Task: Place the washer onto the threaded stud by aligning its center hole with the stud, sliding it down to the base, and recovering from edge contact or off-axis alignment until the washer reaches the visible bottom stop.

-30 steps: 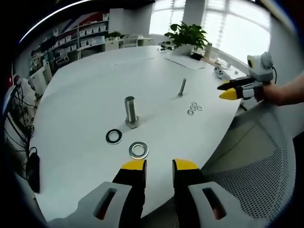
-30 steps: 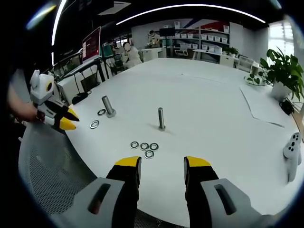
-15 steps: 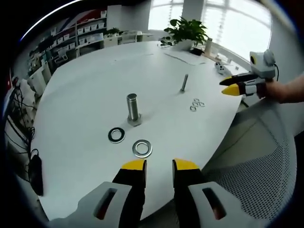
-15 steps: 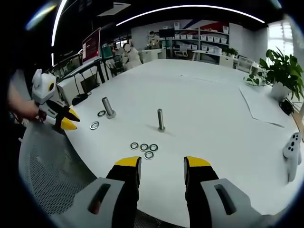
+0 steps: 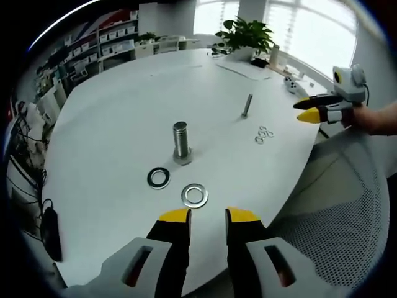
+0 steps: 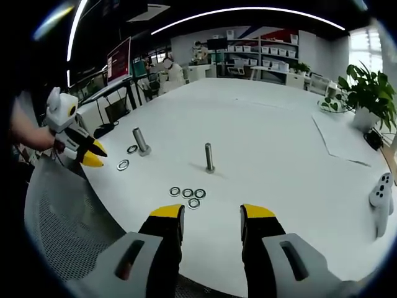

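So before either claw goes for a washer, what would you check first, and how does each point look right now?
1. Left claw open and empty: ok.
2. Right claw open and empty: ok.
3. Silver washer lies flat on the table, just ahead of the left claw: ok.
4. Large stud stands upright with nothing on it: ok.
5. Thin stud upright, four small washers loose in front of the right claw: ok.
6. Which washer fits which stud: cannot tell.

Washer point(image 5: 195, 195) shiny metal; threaded stud point(image 5: 180, 142) dull metal; table point(image 5: 124, 112) smooth matt white; chair point(image 5: 335, 236) mesh.
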